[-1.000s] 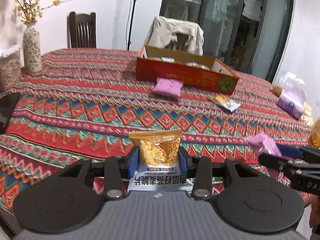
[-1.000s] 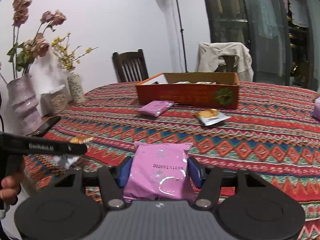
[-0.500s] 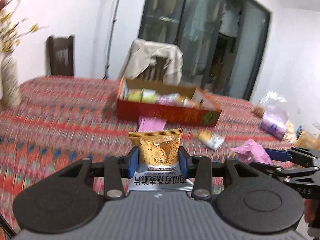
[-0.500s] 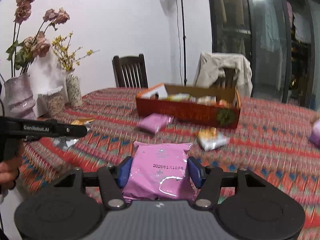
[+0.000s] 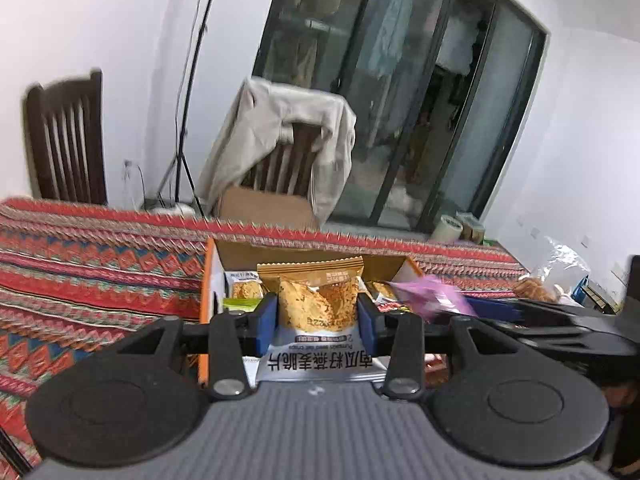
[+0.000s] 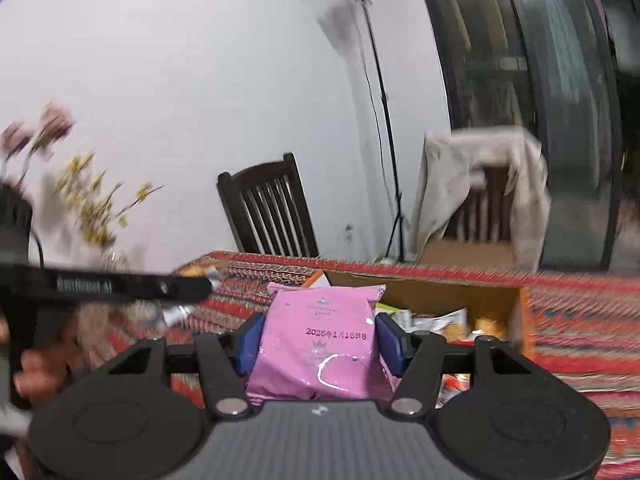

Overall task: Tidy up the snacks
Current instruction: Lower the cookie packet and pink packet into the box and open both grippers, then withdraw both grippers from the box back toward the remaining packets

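Orange-gold snack packet [image 5: 317, 300] clamped between the blue pads [image 5: 267, 322] of the left gripper [image 5: 317, 322], pads pressing both sides, white printed end of the packet toward the camera. It hangs over the near edge of the open cardboard box [image 5: 208, 280]; not touching the box as far as can be seen. Box sits on the red patterned tablecloth [image 5: 92, 264]. Inside the box: more packets, one with a green label [image 5: 240, 303] at its left end, orange ones [image 5: 246, 289] behind it.

Pink snack packet [image 6: 320, 340] gripped by the right gripper [image 6: 320, 344], blue pads [image 6: 388, 344] squeezing its sides, date print facing the camera. It sits in front of the box's left part in the right wrist view, above the cloth; whether it is over the box interior cannot tell. From the left wrist view the same pink packet [image 5: 430, 294] shows blurred at the box's right end, held by the right gripper [image 5: 472, 306] reaching in from the right.

Left gripper's black finger [image 6: 120, 286] crosses the right wrist view left of the box, a person's hand [image 6: 36, 368] below it, blurred.

Behind the box: chair draped with a beige jacket [image 5: 288, 148], a second bare wooden chair [image 6: 268, 208] to its left, light stand [image 6: 380, 100] between them. Blurred flowers [image 6: 92, 208] far left of the box. Clear plastic bag [image 5: 556, 272] to the right of the box on the cloth.
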`<state>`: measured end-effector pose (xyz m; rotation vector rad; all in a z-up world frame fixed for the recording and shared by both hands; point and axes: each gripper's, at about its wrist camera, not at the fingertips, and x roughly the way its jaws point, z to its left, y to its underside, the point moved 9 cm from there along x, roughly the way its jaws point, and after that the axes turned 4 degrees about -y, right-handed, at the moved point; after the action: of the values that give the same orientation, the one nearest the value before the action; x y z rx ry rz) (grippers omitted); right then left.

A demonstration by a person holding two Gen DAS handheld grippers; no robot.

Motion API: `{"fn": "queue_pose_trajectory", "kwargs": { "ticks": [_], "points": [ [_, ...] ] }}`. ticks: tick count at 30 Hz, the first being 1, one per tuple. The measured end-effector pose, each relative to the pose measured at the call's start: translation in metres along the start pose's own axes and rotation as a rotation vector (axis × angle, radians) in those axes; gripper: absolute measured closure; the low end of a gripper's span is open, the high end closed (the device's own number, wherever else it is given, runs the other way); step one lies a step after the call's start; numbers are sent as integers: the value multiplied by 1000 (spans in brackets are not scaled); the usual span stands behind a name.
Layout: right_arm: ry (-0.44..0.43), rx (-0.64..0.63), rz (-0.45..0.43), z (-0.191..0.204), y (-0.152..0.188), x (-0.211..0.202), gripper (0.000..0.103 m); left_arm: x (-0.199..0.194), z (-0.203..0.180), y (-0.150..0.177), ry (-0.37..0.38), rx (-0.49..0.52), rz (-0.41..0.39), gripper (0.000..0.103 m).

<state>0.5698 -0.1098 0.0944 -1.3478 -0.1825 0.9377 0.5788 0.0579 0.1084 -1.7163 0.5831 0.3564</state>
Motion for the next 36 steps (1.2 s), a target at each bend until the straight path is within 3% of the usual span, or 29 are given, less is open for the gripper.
{"fn": "queue_pose_trajectory", "kwargs": {
  "ticks": [4, 12, 13, 14, 15, 17, 24, 27, 32, 36],
  "points": [
    [24, 108, 95, -39, -6, 82, 44, 54, 12, 3, -52, 6, 57, 61],
    [181, 93, 284, -93, 33, 191, 43, 131, 45, 32, -119, 12, 163, 57],
    [193, 87, 299, -94, 39, 195, 38, 137, 47, 35, -119, 24, 169, 53],
    [195, 92, 326, -96, 44, 201, 27, 140, 49, 38, -119, 25, 172, 49],
    [181, 112, 347, -96, 48, 205, 23, 144, 50, 41, -115, 23, 176, 40],
    [143, 119, 356, -92, 49, 205, 15, 142, 47, 42, -101, 34, 156, 36],
    [43, 227, 334, -100, 45, 196, 13, 124, 43, 41, -96, 28, 147, 21],
    [61, 195, 286, -95, 29, 177, 13, 105, 39, 32, -105, 45, 130, 21],
    [85, 116, 196, -76, -10, 113, 13, 49, 27, 13, -93, 51, 65, 17],
    [111, 34, 132, -56, -28, 47, 12, -16, 6, 6, -76, 111, -11, 8]
  ]
}}
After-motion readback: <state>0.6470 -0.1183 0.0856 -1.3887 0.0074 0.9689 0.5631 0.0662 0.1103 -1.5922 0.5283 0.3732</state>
